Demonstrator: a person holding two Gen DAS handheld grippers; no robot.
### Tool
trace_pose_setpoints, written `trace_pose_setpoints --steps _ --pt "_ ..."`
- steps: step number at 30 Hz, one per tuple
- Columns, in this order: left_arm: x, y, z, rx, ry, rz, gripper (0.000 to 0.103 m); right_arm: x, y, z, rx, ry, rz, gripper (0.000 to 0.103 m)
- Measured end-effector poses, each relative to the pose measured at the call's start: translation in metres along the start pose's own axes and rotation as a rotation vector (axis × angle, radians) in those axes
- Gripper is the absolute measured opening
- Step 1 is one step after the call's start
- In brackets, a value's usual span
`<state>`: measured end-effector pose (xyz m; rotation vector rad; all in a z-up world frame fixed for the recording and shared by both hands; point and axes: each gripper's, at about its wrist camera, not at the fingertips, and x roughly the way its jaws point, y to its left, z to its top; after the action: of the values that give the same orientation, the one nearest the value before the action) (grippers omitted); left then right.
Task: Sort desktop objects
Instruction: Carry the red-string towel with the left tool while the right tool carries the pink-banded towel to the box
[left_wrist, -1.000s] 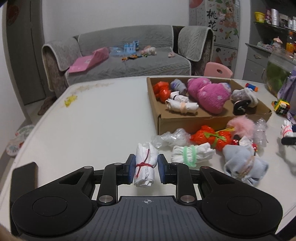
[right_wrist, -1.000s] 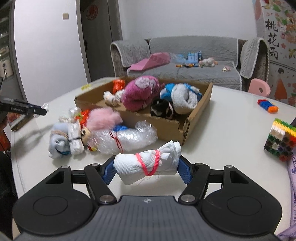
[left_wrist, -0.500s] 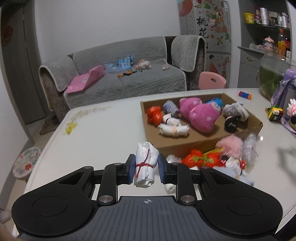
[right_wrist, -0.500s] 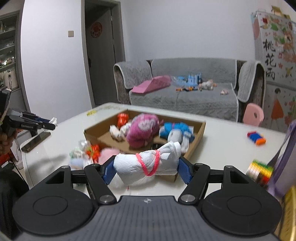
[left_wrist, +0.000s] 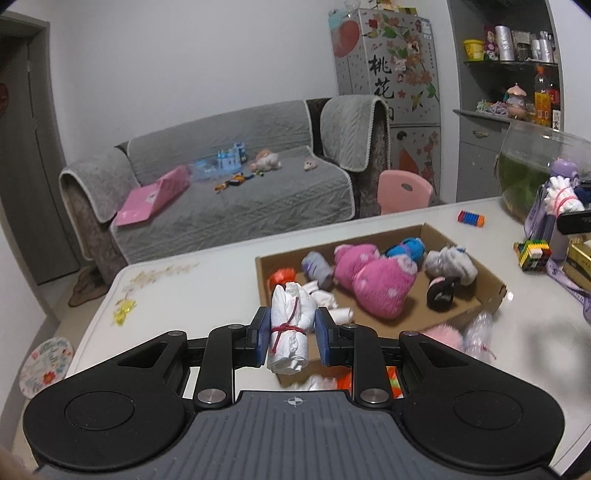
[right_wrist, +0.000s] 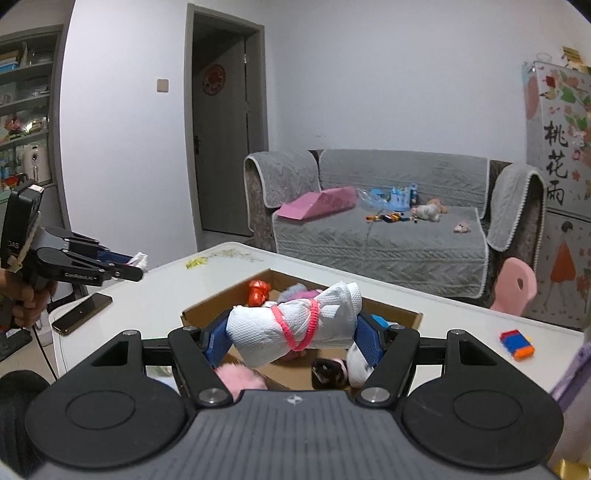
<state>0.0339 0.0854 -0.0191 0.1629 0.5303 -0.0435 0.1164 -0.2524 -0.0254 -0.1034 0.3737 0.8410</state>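
Observation:
My left gripper (left_wrist: 290, 334) is shut on a white tissue bundle tied with a red band (left_wrist: 288, 325), held upright above the table in front of the cardboard box (left_wrist: 495, 284). My right gripper (right_wrist: 293, 338) is shut on a white tissue bundle tied with a pink band (right_wrist: 295, 328), held crosswise above the same box (right_wrist: 207, 314). The box holds a pink plush (left_wrist: 373, 280), a blue bundle, a grey bundle, an orange item (right_wrist: 258, 291) and other small bundles. The left gripper (right_wrist: 135, 264) also shows at the left of the right wrist view, and the right gripper's bundle (left_wrist: 559, 194) at the right edge of the left wrist view.
Loose bundles, a pink fluffy ball (left_wrist: 443, 334) and a plastic-wrapped item (left_wrist: 478, 332) lie in front of the box. A coloured block cube (left_wrist: 533, 253), a small brick toy (left_wrist: 471, 218) and a fish tank (left_wrist: 532, 173) stand at the right. A phone (right_wrist: 81, 314) lies at the table's left edge.
Both grippers have risen well above the table with their bundles still held. The box and loose items now lie lower and farther in both views.

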Motion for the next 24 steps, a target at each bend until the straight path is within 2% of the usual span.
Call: trace_pose_setpoints --steps 9,14,24 --pt "0.027 -0.018 0.016 0.046 -0.009 -0.024 0.032 0.024 0.015 0.010 -0.033 0.003 0.048 0.064" --pt "0.045 -0.026 0.016 0.060 0.002 -0.040 0.032 0.038 0.024 0.015 -0.054 0.009 0.080 0.064" --pt "0.082 -0.033 0.011 0.067 0.039 -0.090 0.032 0.064 0.018 0.006 -0.037 0.054 0.114 0.064"
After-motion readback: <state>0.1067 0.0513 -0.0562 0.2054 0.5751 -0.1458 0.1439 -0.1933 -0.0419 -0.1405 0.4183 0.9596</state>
